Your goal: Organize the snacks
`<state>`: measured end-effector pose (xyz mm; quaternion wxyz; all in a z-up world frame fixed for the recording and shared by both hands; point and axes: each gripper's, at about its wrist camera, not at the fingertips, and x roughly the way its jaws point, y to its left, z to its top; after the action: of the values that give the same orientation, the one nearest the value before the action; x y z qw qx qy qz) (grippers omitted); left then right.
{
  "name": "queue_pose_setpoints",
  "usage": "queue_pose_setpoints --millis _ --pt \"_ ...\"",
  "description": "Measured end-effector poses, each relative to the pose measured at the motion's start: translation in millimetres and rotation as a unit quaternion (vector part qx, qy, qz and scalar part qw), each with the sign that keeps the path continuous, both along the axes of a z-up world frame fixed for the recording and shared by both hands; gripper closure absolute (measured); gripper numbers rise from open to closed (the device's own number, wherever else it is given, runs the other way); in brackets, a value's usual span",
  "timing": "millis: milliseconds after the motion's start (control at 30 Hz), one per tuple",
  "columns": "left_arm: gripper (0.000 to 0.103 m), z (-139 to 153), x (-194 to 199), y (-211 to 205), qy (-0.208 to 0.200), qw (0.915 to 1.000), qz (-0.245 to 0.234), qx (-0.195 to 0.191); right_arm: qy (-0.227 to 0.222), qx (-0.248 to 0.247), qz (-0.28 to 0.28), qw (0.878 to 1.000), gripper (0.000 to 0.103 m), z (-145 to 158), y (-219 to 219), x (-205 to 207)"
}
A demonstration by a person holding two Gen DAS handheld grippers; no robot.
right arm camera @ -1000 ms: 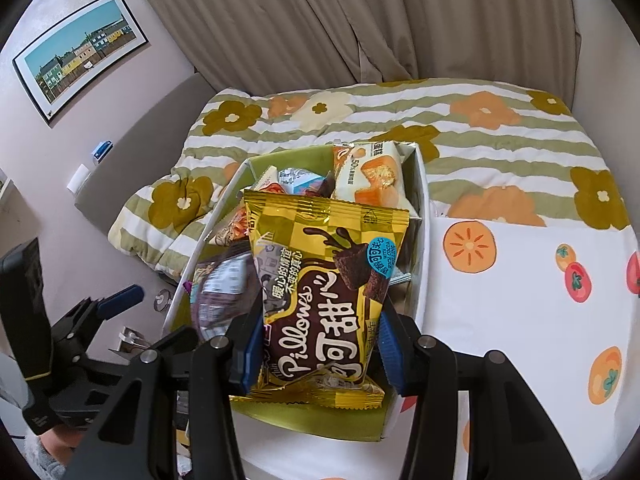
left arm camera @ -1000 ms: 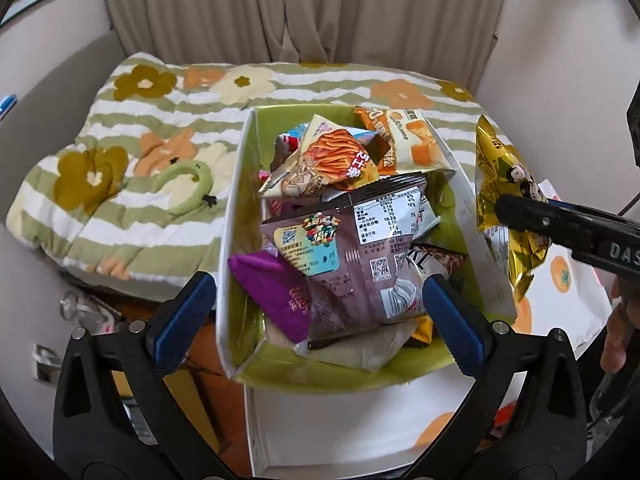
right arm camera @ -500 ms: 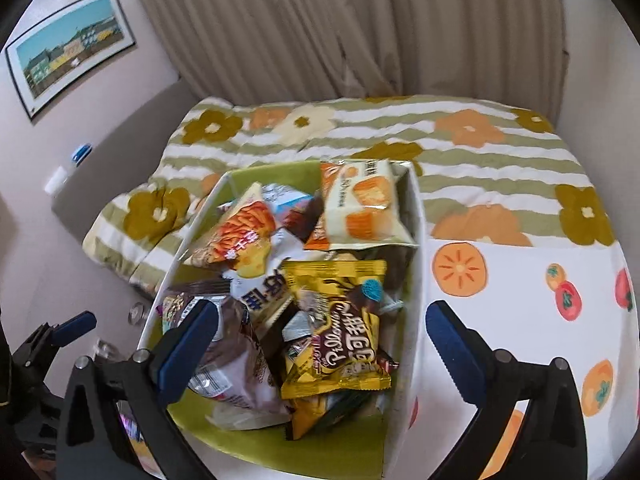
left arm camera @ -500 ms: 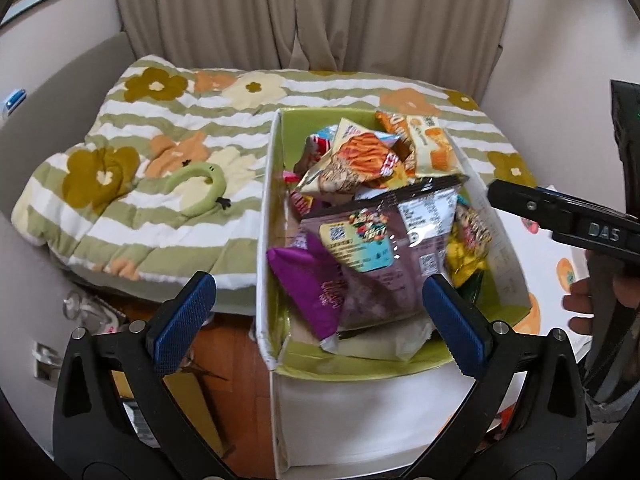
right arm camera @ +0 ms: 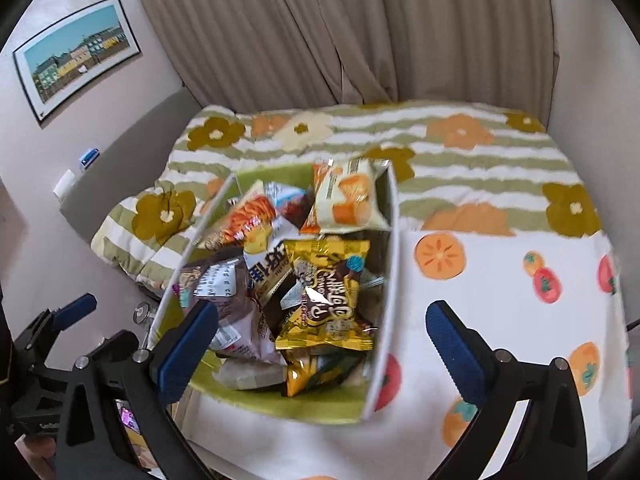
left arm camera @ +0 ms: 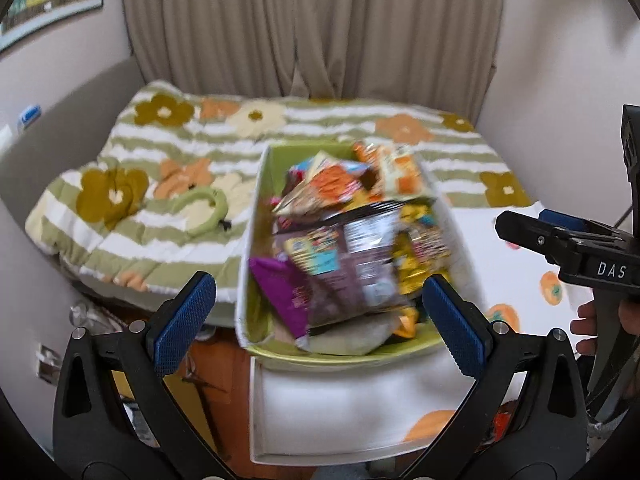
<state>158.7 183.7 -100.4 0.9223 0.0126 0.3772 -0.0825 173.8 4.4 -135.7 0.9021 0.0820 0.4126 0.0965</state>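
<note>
right gripper [right arm camera: 320, 344]: released, empty | left gripper [left arm camera: 316, 316]: released, empty | snack box [right arm camera: 382, 280]: ahead below both, long axis running away | yellow bag [right arm camera: 326, 300]: nearer right gripper

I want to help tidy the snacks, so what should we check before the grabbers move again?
1. Right gripper open with nothing between its pads: ok.
2. Left gripper open and holding nothing: ok.
3. Yellow chocolate snack bag lying inside the green bin, not hanging over the rim: ok.
4. Purple packet inside the bin near its front wall: ok.
5. Any snacks left outside on the bedspread: none in view, ok.
6. Whether the bin sits steady at the edge of the bed: cannot tell.
</note>
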Motion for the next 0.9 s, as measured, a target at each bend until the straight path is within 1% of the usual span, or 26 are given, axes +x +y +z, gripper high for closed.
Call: queue_pose_setpoints --millis 167,267,333,400,500,633,767,900 --pt "0.001 42 -42 -39 -0.043 0.9989 -0.019 0.002 -0.038 -0.015 -0.018 0.999 0.0 42 -31 -47" --pt "0.001 64 -70 -59 -0.062 0.9979 -0.02 -0.004 -0.071 -0.034 -0.046 0.996 0.0 69 -55 -86" --pt "0.001 72 -86 -66 -0.071 0.9974 -0.009 -0.006 -0.082 -0.045 -0.062 0.994 0.0 82 -68 -109" --pt "0.0 78 -104 -72 -0.079 0.9968 -0.005 -0.016 -0.089 -0.062 -0.076 0.991 0.0 90 -78 -129" --pt "0.001 85 -131 -79 -0.094 0.9951 -0.005 -0.03 -0.101 -0.079 -0.089 0.988 0.0 95 -90 -159" --pt "0.0 89 -164 -91 -0.125 0.992 -0.01 -0.014 -0.111 -0.092 -0.111 0.983 0.0 95 -104 -191" --pt "0.0 93 -181 -100 -0.136 0.9905 -0.014 -0.01 -0.119 -0.096 -0.117 0.981 0.0 96 -109 -212" --pt "0.0 98 -189 -106 -0.144 0.9894 -0.014 -0.009 -0.125 -0.096 -0.122 0.98 0.0 98 -113 -221"
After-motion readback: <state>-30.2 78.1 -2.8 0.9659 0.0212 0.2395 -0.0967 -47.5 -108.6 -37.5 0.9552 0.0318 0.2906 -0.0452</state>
